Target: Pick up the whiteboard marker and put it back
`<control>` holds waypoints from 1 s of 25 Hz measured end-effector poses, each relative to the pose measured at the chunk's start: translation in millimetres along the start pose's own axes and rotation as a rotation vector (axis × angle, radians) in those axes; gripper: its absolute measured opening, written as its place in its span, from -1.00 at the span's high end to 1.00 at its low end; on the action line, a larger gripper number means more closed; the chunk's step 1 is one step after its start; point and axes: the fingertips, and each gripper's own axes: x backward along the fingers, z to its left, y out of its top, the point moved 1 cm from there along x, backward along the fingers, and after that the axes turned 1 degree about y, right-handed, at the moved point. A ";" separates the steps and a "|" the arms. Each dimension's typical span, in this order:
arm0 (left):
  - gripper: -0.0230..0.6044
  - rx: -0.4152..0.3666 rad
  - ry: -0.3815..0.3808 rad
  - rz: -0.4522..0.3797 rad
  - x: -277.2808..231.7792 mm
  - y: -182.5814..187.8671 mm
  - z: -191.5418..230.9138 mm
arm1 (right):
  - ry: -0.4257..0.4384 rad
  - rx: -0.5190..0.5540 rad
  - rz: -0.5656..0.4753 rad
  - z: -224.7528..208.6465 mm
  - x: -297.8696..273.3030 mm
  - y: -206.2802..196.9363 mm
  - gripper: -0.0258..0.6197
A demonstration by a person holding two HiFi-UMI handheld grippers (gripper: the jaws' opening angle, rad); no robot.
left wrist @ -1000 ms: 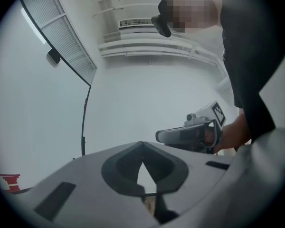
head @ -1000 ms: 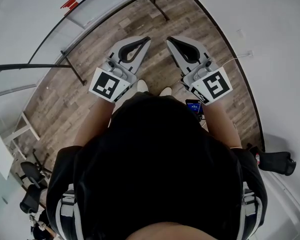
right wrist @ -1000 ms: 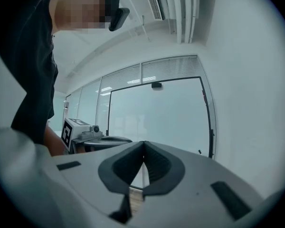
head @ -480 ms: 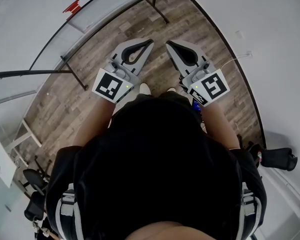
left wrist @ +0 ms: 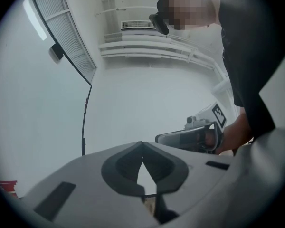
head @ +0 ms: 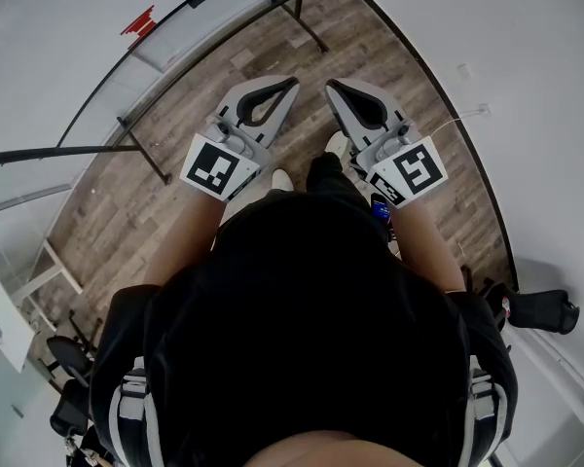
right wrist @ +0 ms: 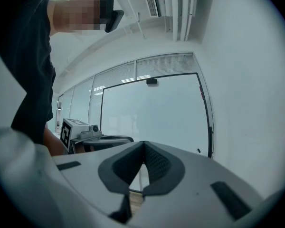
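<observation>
both grippers empty, fingers together above the floor

far left of the fingers, a frosted glass panel in a thin black metal frame (head: 175, 42) stands along the brown wood-plank floor (head: 127, 193). a small red object (head: 136, 16) sits on it, too small to identify. the left gripper (head: 290, 83), pale grey plastic with dark ribbed inner pads, is held level over the floor. its black-and-white marker cube (head: 217, 166) sits behind the fingers, at the person's wrist. in the left gripper view the fingers (left wrist: 121, 167) meet at their tips, with nothing between them. just to the right, near but apart, the right gripper (head: 331, 85) points the same way. its own cube (head: 412, 170) sits behind its fingers. in the right gripper view its fingers (right wrist: 156, 167) are also pressed together at the tips and hold nothing. right of these fingers rises a plain white wall (head: 545, 115), with a thin white cable (head: 467, 115) at its foot. the whiteboard marker shows in none of the views, so its place cannot be told.
</observation>
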 end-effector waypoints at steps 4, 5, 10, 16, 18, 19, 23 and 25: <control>0.91 -0.010 0.006 0.001 -12.8 -0.2 5.3 | 0.004 0.000 -0.007 -14.4 -2.1 -0.1 0.93; 0.91 -0.013 0.008 -0.001 -17.1 0.4 6.7 | 0.006 0.000 -0.008 -18.5 -2.4 -0.1 0.93; 0.91 -0.015 0.019 0.013 -40.3 -2.8 13.7 | 0.013 -0.004 -0.020 -44.6 -3.9 0.1 0.93; 0.91 -0.025 0.042 0.013 -74.2 -4.7 26.6 | 0.031 0.004 -0.027 -82.9 -5.5 0.8 0.93; 0.91 -0.021 0.053 0.016 -87.0 -6.6 32.7 | 0.040 0.015 -0.021 -97.2 -7.6 0.4 0.93; 0.91 -0.019 0.059 0.019 -93.3 -7.8 35.8 | 0.044 0.019 -0.017 -104.3 -8.7 0.0 0.93; 0.91 -0.006 0.072 0.026 -117.9 -11.2 45.9 | 0.058 0.020 -0.008 -132.9 -12.6 -0.8 0.93; 0.91 -0.006 0.080 0.026 -131.3 -11.5 49.9 | 0.065 0.021 -0.007 -147.2 -12.9 -0.6 0.93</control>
